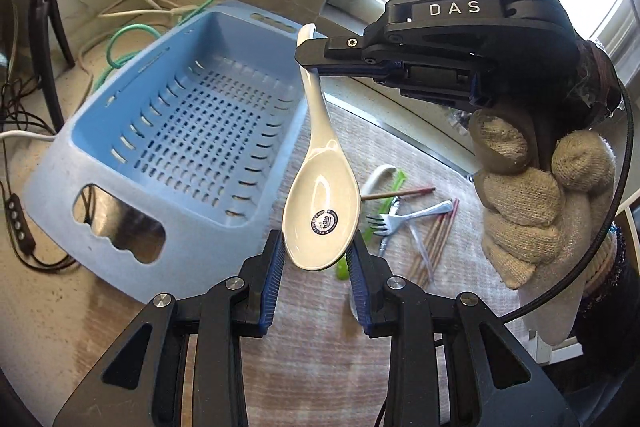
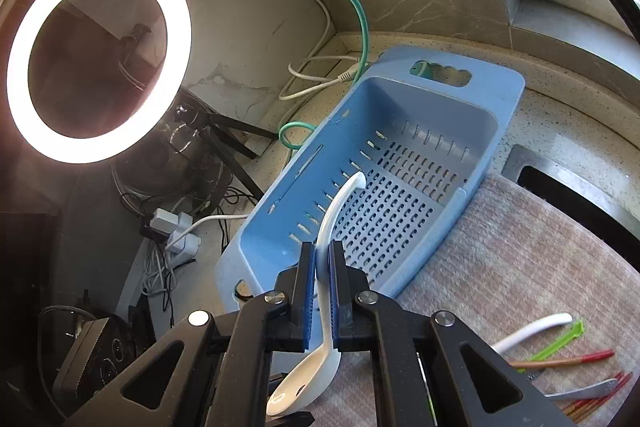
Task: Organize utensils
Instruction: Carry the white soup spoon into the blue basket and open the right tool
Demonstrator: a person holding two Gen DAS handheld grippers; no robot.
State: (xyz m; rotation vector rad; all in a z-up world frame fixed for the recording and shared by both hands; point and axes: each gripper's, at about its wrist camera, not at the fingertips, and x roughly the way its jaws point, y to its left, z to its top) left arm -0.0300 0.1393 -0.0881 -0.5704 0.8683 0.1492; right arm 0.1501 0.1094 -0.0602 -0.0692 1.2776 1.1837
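A white ceramic soup spoon (image 1: pixel 320 187) hangs in the air between both grippers. My left gripper (image 1: pixel 318 255) has its blue pads against the sides of the spoon's bowl. My right gripper (image 1: pixel 307 58), held by a gloved hand (image 1: pixel 540 195), is shut on the handle near its tip. In the right wrist view the handle (image 2: pixel 340 199) runs up between the right gripper's (image 2: pixel 322 267) pads, over the empty blue slotted basket (image 2: pixel 500 83). A fork (image 1: pixel 384 221), chopsticks (image 1: pixel 436 243), another white spoon (image 2: pixel 532 327) and a green pick (image 2: pixel 560 337) lie on the mat.
The grey mat (image 2: pixel 520 267) covers the counter beside the basket (image 1: pixel 52 187). A sink edge (image 2: pixel 580 195) lies to the right. A ring light (image 2: pixel 98 59) on a tripod, a green cable (image 2: pixel 352 7), white cables and a power strip (image 2: pixel 180 231) crowd the back left corner.
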